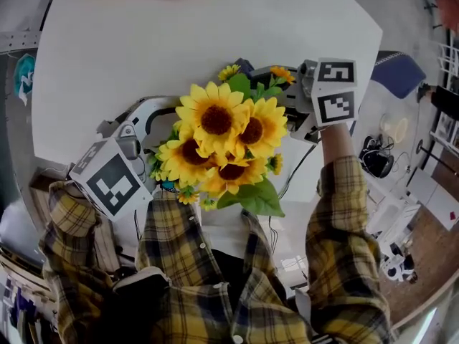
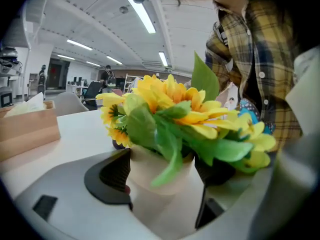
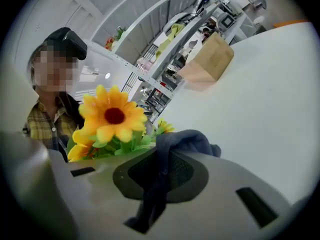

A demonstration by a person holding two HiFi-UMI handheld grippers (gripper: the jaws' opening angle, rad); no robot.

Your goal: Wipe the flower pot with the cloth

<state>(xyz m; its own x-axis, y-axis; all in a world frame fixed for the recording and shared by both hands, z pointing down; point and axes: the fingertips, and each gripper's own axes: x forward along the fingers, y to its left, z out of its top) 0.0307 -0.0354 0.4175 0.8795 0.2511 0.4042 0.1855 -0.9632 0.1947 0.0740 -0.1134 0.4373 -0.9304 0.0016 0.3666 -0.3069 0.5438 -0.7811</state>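
Though half buried under sunflowers [image 1: 219, 145] at the centre of the head view, grips firmly all the same: left gripper [image 2: 162, 179], dark pads [image 2: 116, 176] pressed to both sides of the cream flower pot [image 2: 160, 196], lower centre of its own view. Just right of the bouquet, right gripper [image 3: 159, 176], jaws pinched together on a dark blue cloth [image 3: 187, 141], bunched above them at mid-frame. Underneath, white table [image 1: 179, 41]. Farther back, upper right of the right gripper view, a wooden box [image 3: 207, 64] on that table.
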